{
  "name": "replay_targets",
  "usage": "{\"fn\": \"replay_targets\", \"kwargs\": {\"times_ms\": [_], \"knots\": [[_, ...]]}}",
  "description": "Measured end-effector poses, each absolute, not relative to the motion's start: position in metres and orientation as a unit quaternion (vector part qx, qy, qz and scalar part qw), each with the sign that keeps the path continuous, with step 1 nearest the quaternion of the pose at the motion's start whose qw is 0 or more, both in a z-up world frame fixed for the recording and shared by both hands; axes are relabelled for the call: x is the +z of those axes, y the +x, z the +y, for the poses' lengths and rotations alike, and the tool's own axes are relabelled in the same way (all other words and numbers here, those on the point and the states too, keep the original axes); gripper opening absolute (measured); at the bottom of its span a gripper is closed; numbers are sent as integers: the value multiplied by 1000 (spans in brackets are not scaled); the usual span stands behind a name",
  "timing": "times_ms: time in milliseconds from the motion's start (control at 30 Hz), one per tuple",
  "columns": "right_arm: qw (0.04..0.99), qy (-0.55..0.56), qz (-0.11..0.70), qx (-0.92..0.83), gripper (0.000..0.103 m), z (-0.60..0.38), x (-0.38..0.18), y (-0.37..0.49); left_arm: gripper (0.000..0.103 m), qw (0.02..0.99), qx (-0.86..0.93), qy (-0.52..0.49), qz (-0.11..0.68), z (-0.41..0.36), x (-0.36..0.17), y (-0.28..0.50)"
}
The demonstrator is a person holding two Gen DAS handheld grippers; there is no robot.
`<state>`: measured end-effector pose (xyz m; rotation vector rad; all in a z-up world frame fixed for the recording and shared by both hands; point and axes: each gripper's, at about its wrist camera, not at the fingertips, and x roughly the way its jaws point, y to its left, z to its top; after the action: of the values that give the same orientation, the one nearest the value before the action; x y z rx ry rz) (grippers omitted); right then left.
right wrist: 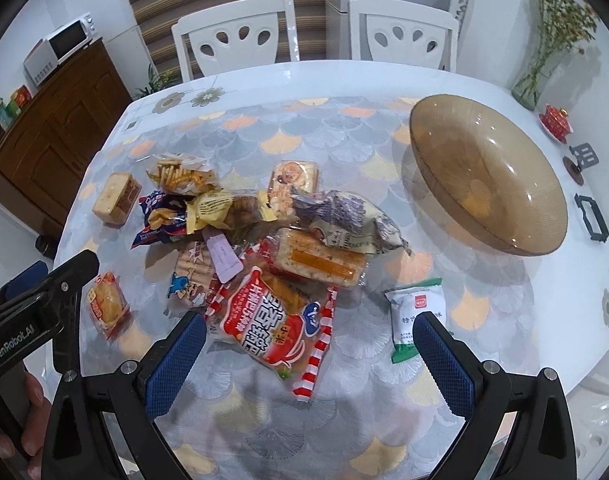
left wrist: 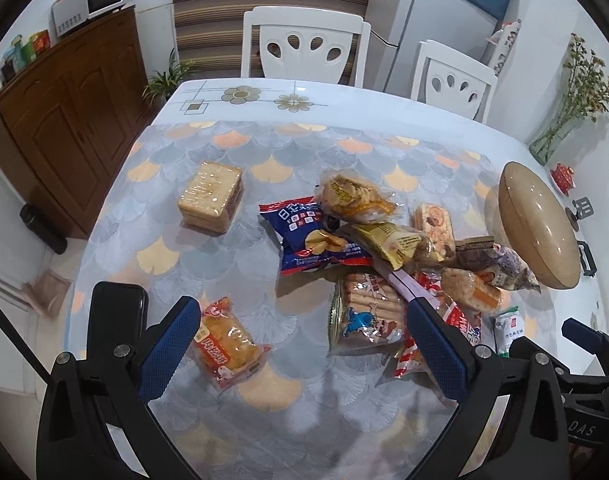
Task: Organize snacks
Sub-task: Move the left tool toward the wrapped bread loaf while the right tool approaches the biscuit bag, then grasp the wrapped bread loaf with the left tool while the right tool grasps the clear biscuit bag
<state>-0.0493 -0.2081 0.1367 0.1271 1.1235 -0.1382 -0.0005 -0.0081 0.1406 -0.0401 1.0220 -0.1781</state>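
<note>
A pile of snack packets (left wrist: 384, 248) lies mid-table, also in the right wrist view (right wrist: 264, 240). A brown glass bowl (right wrist: 488, 176) stands empty at the right; it shows edge-on in the left wrist view (left wrist: 536, 224). My left gripper (left wrist: 304, 344) is open and empty above the table, between a small orange bread packet (left wrist: 228, 340) and a biscuit packet (left wrist: 364, 316). My right gripper (right wrist: 312, 360) is open and empty, just behind a red-and-white rice cracker bag (right wrist: 272, 320). A green-and-white packet (right wrist: 416, 312) lies by its right finger. A wrapped cracker block (left wrist: 212, 196) sits apart at the left.
Two white chairs (left wrist: 304, 44) (right wrist: 404, 36) stand at the far edge of the table. A glass vase with dried flowers (right wrist: 544, 48), a red cup (right wrist: 556, 120) and black coasters (right wrist: 592, 216) sit at the right. A brown cabinet (left wrist: 64, 120) stands at the left.
</note>
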Motion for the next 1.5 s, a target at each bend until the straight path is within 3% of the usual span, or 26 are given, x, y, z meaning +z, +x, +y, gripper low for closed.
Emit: {"fn": "replay_targets", "kwargs": {"times_ms": [233,567,800,1100,1333,1500], "knots": [[868,-21,494,-52,103,-184,157,-40,102,875,-70,-11,478,3,144,11],[870,-17,492,23,103,-156,175,18,102,886,-28,-6,462,48,153,65],[848,12,528,46,103,-144,154,59,102,860,-47,-4,508,66,115,112],[777,175,598,94,103,-162,105,122,102,825,-67,-7,562,62,53,156],[759,186,618,86,103,-149,81,154,102,816,-47,-8,576,62,27,169],[760,129,634,66,102,-133,69,165,102,808,-56,-22,587,63,14,180]]}}
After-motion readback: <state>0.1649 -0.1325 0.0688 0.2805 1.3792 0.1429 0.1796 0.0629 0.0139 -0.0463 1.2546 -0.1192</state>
